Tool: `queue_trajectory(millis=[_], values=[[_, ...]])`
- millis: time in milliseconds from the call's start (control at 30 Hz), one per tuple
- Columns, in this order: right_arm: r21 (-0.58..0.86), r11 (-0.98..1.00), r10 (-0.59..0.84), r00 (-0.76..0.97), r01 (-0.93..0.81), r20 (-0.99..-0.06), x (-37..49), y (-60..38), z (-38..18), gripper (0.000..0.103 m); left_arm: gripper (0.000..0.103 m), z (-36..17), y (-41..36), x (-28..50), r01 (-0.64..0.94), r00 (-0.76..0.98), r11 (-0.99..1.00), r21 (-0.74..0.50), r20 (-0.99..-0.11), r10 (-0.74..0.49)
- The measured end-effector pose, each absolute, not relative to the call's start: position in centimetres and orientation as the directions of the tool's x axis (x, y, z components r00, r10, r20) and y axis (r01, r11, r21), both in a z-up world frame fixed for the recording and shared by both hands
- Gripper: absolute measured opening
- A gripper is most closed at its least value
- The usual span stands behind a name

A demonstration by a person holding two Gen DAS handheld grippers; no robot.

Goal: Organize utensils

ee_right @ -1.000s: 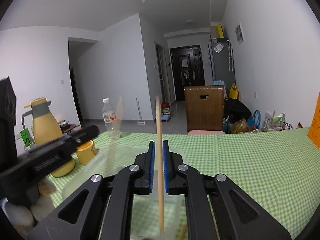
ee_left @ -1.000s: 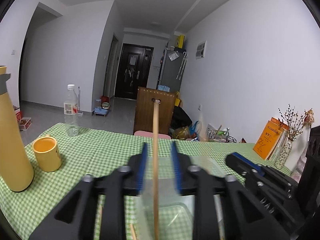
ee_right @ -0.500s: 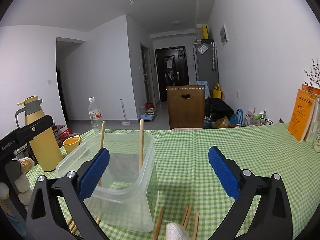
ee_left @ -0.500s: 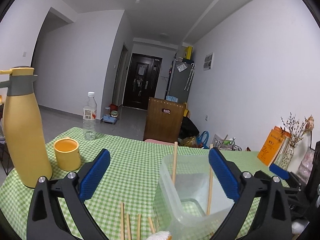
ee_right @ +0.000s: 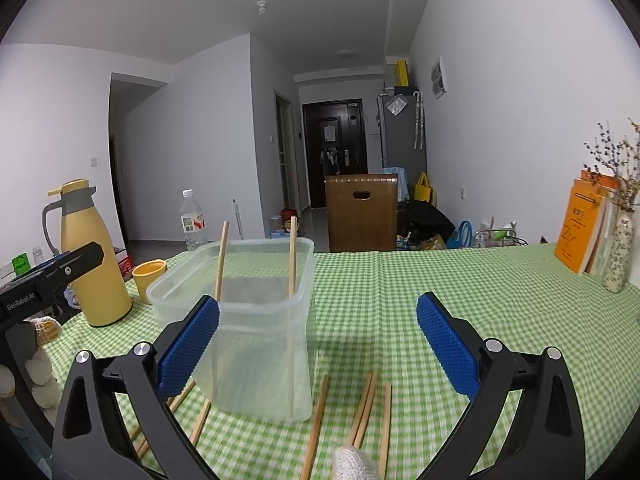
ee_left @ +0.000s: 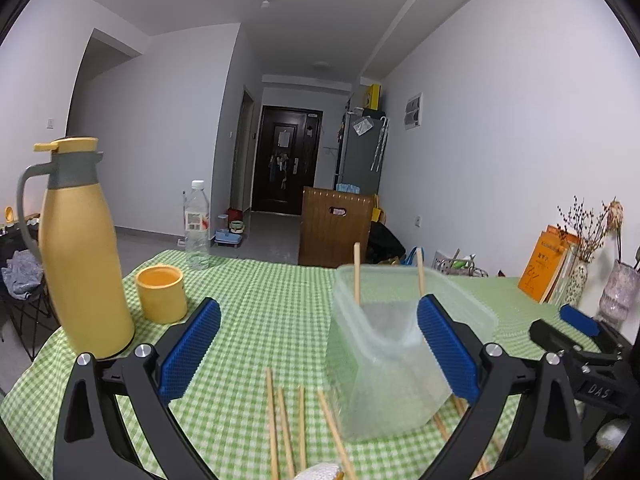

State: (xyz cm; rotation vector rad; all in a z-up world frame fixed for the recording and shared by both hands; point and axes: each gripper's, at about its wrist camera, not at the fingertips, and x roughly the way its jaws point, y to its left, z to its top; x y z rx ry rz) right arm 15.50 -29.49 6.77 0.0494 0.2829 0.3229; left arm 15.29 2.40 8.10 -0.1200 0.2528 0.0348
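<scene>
A clear plastic container [ee_right: 256, 320] stands on the green checked tablecloth [ee_right: 400, 304]; it also shows in the left wrist view [ee_left: 392, 360]. Two wooden chopsticks stand in it, one left [ee_right: 221, 260] and one right [ee_right: 292, 264]. Several more chopsticks [ee_right: 368, 412] lie flat on the cloth near the container's base, also in the left wrist view [ee_left: 288, 424]. My left gripper [ee_left: 318, 348] is open and empty, just in front of the container. My right gripper [ee_right: 318, 344] is open and empty, with the container at its left jaw.
A yellow jug [ee_left: 80, 248], a yellow cup [ee_left: 160, 300] and a water bottle [ee_left: 197, 226] stand at the left. Orange books [ee_right: 580, 232] and a vase of dried flowers [ee_right: 618, 256] stand at the right. A wooden chair back [ee_right: 362, 212] is behind the table.
Both grippers were shut on a chopstick each above the container. Both opened and let go. The two chopsticks now stand in the container, and both grippers have drawn back.
</scene>
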Motion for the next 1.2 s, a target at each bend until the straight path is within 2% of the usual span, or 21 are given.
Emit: queue_trajectory(millis=[533, 800, 1200], values=[[0.029, 0.975, 0.221, 0.937, -0.222, -0.272, 8.6, -29.2, 0.2, 0.095, 0.096, 0.2, 6.9, 11.4, -0.209, 0.920, 0.976, -0.064, -0.351, 0.174], [-0.008, 0.984, 0.170, 0.964, -0.176, -0.203, 6.5, -29.1, -0.4, 0.095, 0.096, -1.1, 6.7, 10.4, -0.250, 0.916, 0.968, -0.024, -0.329, 0.228], [0.008, 0.985, 0.168, 0.971, -0.170, -0.171, 5.8, -29.6, -0.4, 0.095, 0.096, -1.0, 6.1, 9.4, -0.269, 0.924, 0.963, -0.026, -0.288, 0.251]])
